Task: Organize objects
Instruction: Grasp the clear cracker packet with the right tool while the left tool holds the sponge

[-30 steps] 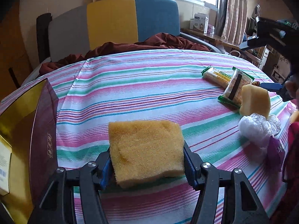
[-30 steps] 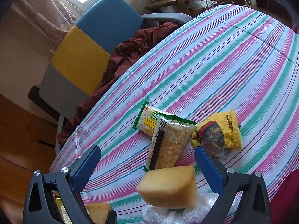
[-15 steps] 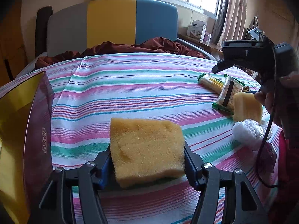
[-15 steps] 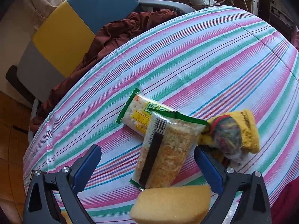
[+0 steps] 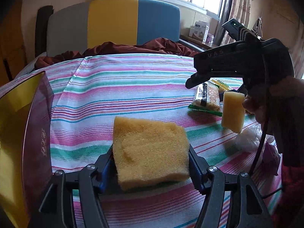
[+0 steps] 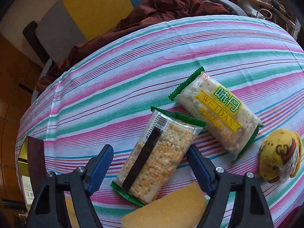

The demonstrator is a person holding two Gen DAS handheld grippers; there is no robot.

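Observation:
My left gripper (image 5: 151, 168) is shut on a yellow sponge (image 5: 150, 152) and holds it above the striped tablecloth (image 5: 123, 87). My right gripper (image 6: 150, 163) is open, its blue pads either side of a cracker packet with a barcode (image 6: 157, 161). A second cracker packet marked WEIDAN (image 6: 216, 114) lies just beyond it. A second yellow sponge (image 6: 167, 209) sits below the right gripper; in the left wrist view it (image 5: 232, 112) stands on edge under the right gripper body.
A dark red box with a gold inside (image 5: 24, 133) stands at the left table edge. A yellow knitted toy (image 6: 279, 153) lies at the right. A white plastic bag (image 5: 247, 138) lies near the front right. A chair (image 5: 114, 20) with maroon cloth stands behind the table.
My right gripper has moved forward and down over the barcode cracker packet, leaving the second sponge behind it. My left gripper still holds its sponge and has shifted slightly.

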